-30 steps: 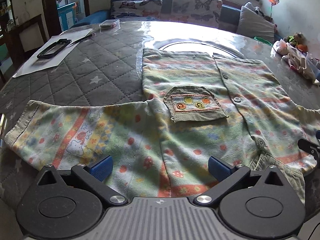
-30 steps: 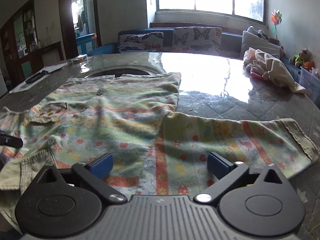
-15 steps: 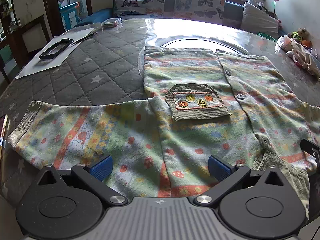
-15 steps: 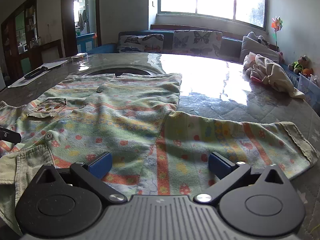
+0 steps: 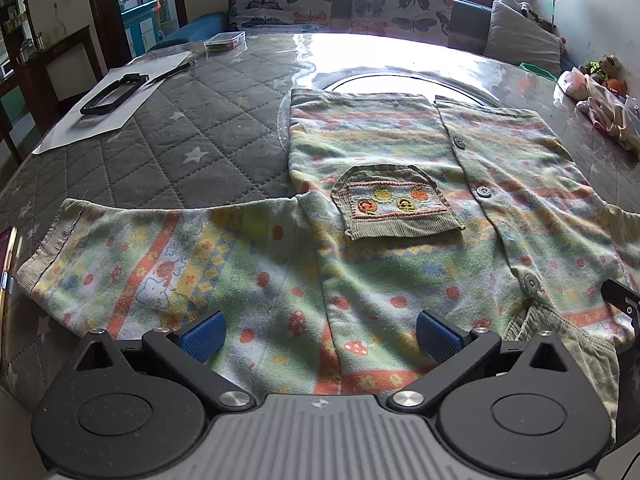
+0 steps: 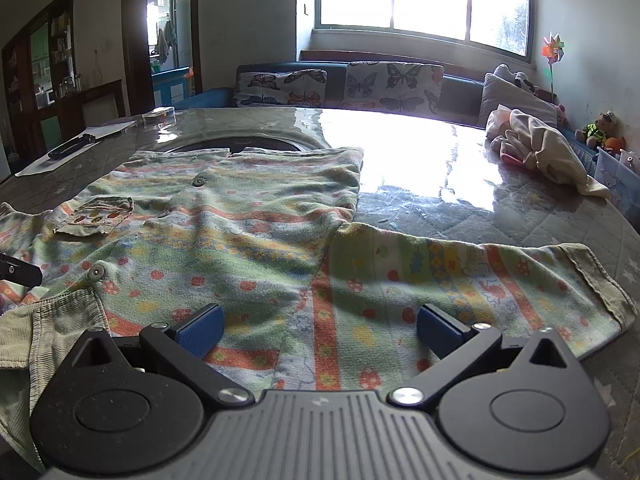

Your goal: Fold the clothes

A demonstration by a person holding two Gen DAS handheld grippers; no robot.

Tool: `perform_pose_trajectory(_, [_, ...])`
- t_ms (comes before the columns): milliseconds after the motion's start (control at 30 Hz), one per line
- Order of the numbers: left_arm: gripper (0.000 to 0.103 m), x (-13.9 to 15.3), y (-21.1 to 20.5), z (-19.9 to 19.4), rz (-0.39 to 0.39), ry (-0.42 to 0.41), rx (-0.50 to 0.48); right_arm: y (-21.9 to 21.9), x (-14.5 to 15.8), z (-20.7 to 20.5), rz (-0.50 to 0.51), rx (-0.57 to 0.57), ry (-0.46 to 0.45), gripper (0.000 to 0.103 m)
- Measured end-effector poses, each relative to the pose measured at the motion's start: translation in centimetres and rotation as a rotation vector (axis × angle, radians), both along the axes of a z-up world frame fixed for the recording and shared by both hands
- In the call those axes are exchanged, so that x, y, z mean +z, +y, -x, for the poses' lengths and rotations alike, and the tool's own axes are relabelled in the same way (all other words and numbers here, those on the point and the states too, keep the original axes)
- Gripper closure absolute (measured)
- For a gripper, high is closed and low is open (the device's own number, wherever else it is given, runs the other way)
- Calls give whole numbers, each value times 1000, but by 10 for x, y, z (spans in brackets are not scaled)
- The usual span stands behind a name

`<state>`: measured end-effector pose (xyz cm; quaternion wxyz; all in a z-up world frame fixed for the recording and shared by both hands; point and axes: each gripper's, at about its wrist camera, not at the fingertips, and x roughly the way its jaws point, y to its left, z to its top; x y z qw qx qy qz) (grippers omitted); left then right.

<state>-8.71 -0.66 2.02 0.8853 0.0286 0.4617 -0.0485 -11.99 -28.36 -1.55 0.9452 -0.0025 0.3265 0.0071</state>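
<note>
A child's patterned button shirt (image 5: 400, 200) lies flat on the quilted table, front up, with a corduroy pocket (image 5: 394, 206), both sleeves spread out and the collar nearest me. My left gripper (image 5: 318, 338) is open and empty, just above the shoulder where the left sleeve (image 5: 160, 256) joins. In the right wrist view the same shirt (image 6: 224, 220) shows, with its other sleeve (image 6: 480, 280) stretched to the right. My right gripper (image 6: 318, 330) is open and empty above that sleeve's shoulder. Neither gripper holds cloth.
A white paper with a black frame (image 5: 114, 94) and a small clear box (image 5: 224, 40) lie at the table's far left. A pile of pale clothes (image 6: 540, 152) sits at the far right. A sofa with butterfly cushions (image 6: 340, 84) stands behind the table.
Both grippers have lifted slightly and tilted, so the views show more of the room. The shirt has not moved and both grippers stay open.
</note>
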Motion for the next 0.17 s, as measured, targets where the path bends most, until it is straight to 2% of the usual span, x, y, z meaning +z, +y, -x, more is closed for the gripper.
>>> perform_pose_trajectory(167, [0,-1,0,1,-1,-4,2,0,0,1,0,-1,-2,0])
